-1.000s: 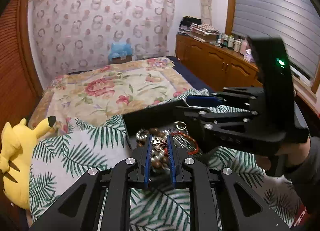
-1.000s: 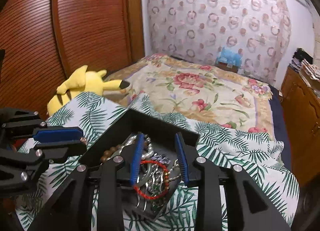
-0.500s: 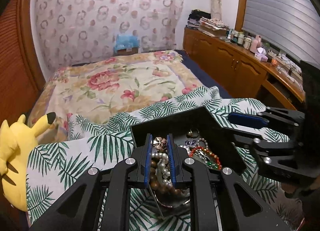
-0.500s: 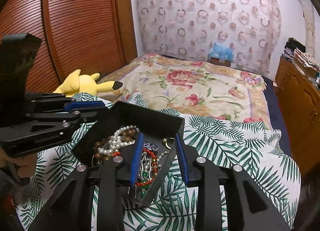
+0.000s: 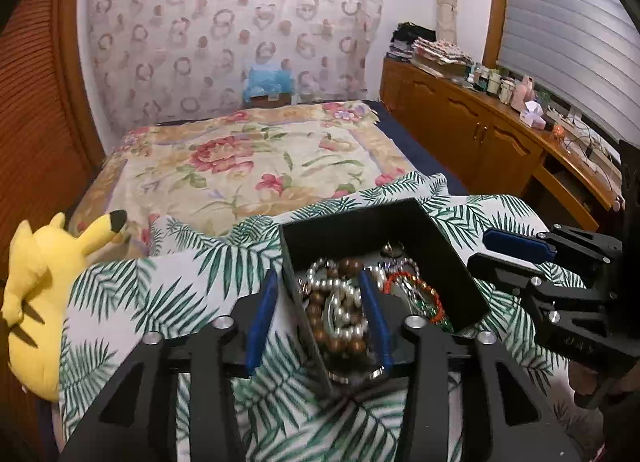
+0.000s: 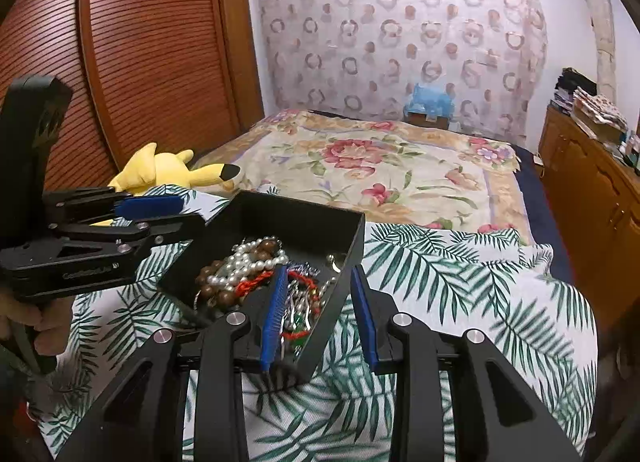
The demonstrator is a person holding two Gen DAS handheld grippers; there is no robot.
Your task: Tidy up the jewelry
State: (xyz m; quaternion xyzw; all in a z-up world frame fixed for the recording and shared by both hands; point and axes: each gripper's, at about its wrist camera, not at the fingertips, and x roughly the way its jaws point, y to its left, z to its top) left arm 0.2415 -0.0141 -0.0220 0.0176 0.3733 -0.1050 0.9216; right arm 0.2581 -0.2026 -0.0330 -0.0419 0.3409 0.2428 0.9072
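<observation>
A black open box [image 5: 448, 258] sits on a palm-leaf cloth [image 5: 168, 302] on the bed and holds a tangle of jewelry: pearl strand [image 5: 340, 302], brown wooden beads [image 5: 320, 326], red bead bracelet [image 5: 420, 290]. My left gripper [image 5: 318, 314] is open, its fingers straddling the box's left wall. My right gripper [image 6: 320, 310] is open, its fingers straddling the box's [image 6: 304, 221] right wall. The pearls [image 6: 240, 258] and red bracelet [image 6: 296, 278] also show in the right wrist view. Each gripper shows in the other's view.
A yellow plush toy [image 5: 44, 282] lies at the bed's left edge. A floral bedspread [image 5: 248, 161] covers the far bed. A wooden cabinet [image 5: 480, 137] with small items runs along the right wall. A wooden slatted door [image 6: 140, 61] stands to the left.
My left gripper held a small flower-shaped piece over the box; it has opened and now straddles the left wall. My right gripper opened wider and shifted over the right wall.
</observation>
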